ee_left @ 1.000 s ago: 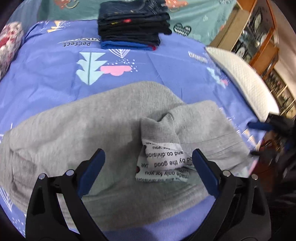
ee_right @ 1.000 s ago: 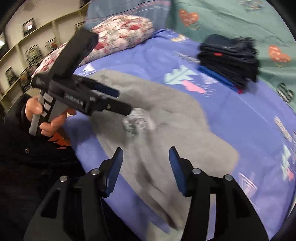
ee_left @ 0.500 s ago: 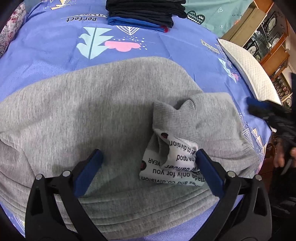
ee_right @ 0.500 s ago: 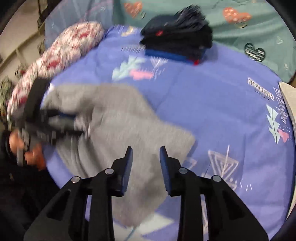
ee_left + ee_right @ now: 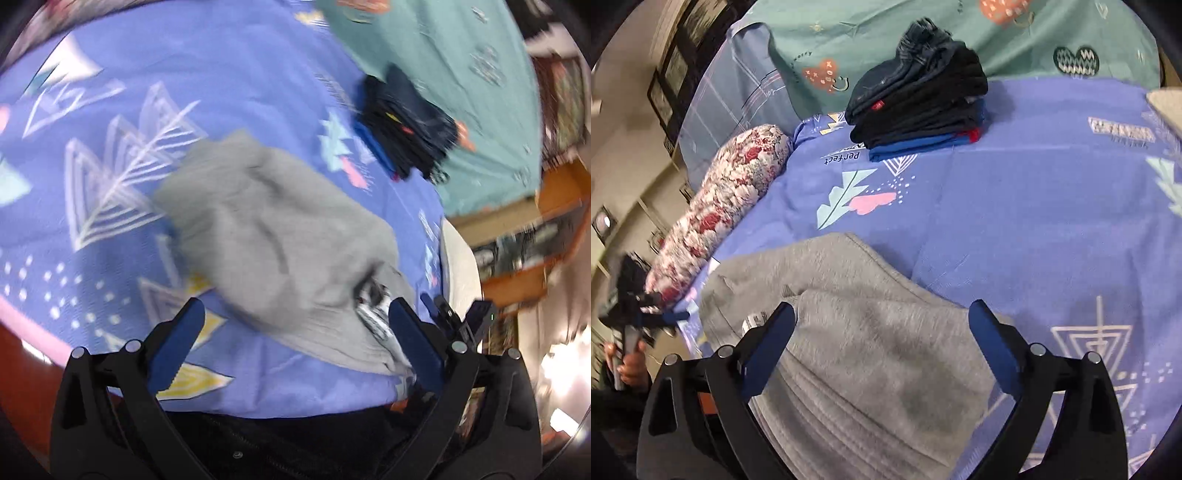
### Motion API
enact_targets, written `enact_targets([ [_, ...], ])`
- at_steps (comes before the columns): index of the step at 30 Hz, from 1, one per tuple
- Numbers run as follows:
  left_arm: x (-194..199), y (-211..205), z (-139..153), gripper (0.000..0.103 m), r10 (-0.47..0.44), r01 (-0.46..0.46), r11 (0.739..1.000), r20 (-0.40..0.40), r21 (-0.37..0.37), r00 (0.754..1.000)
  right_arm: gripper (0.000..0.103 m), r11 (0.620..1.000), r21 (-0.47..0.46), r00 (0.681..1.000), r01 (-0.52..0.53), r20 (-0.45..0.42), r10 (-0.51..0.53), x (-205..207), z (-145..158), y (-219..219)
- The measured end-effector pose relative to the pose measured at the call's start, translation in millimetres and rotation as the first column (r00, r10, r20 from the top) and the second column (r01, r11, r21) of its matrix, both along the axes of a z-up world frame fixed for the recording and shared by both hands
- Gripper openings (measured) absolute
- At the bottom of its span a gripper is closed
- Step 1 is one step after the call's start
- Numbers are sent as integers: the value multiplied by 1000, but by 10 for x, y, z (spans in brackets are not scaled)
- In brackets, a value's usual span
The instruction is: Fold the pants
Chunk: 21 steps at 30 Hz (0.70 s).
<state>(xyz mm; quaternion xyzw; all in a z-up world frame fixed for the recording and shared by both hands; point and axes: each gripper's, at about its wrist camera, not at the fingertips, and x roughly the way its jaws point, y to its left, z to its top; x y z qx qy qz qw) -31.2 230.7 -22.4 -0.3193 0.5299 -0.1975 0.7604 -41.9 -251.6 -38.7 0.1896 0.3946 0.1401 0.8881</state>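
Note:
The grey sweatpants [image 5: 280, 251] lie folded on the purple patterned bedsheet [image 5: 221, 74], with a white printed label [image 5: 373, 314] showing at the near edge. They also fill the near part of the right wrist view [image 5: 879, 354]. My left gripper [image 5: 295, 343] is open and empty, just above the pants' near edge. My right gripper [image 5: 882, 343] is open and empty, hovering over the pants' waistband end. The left gripper shows in the right wrist view [image 5: 646, 317] at the far left, held in a hand.
A stack of folded dark pants [image 5: 919, 99] sits at the far side of the bed, also in the left wrist view [image 5: 406, 133]. A floral pillow [image 5: 720, 210] lies at the left. A white pillow [image 5: 461, 273] and wooden shelves [image 5: 554, 221] are at the right.
The left gripper has swung away to the pants' left end, its view now blurred and tilted. The right gripper has opened wide and come down close over the pants.

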Motion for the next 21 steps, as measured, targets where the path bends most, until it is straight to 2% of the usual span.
enact_targets([
  [2, 67, -4, -185, 101, 17, -19, 999, -54, -31, 998, 95, 999, 53, 1000, 5, -15, -4, 75, -142, 0],
  [4, 171, -95, -299, 101, 16, -17, 1000, -76, -15, 997, 95, 996, 89, 999, -3, -32, 6, 92, -182, -33],
  [9, 586, -158, -407, 101, 86, -85, 996, -67, 12, 994, 95, 990, 136, 999, 42, 25, -46, -130, -58, -289],
  [14, 778, -250, -430, 99, 135, -133, 990, -53, 38, 989, 95, 973, 208, 995, 99, 5, -102, -169, -122, -494],
  [15, 777, -299, -424, 81, 127, -124, 990, -37, 61, 991, 95, 972, 211, 994, 103, 7, -106, -172, -126, -507],
  [16, 798, -355, -445, 55, 104, -100, 991, -33, 85, 994, 95, 972, 212, 994, 104, 4, -108, -171, -133, -513],
  [18, 731, -392, -425, 38, 94, -93, 984, 3, 149, 996, 95, 971, 215, 994, 106, 5, -110, -169, -124, -527],
  [21, 645, -352, -300, 31, 114, -118, 986, 45, 117, 992, 95, 967, 225, 993, 116, 8, -121, -189, -131, -568],
])
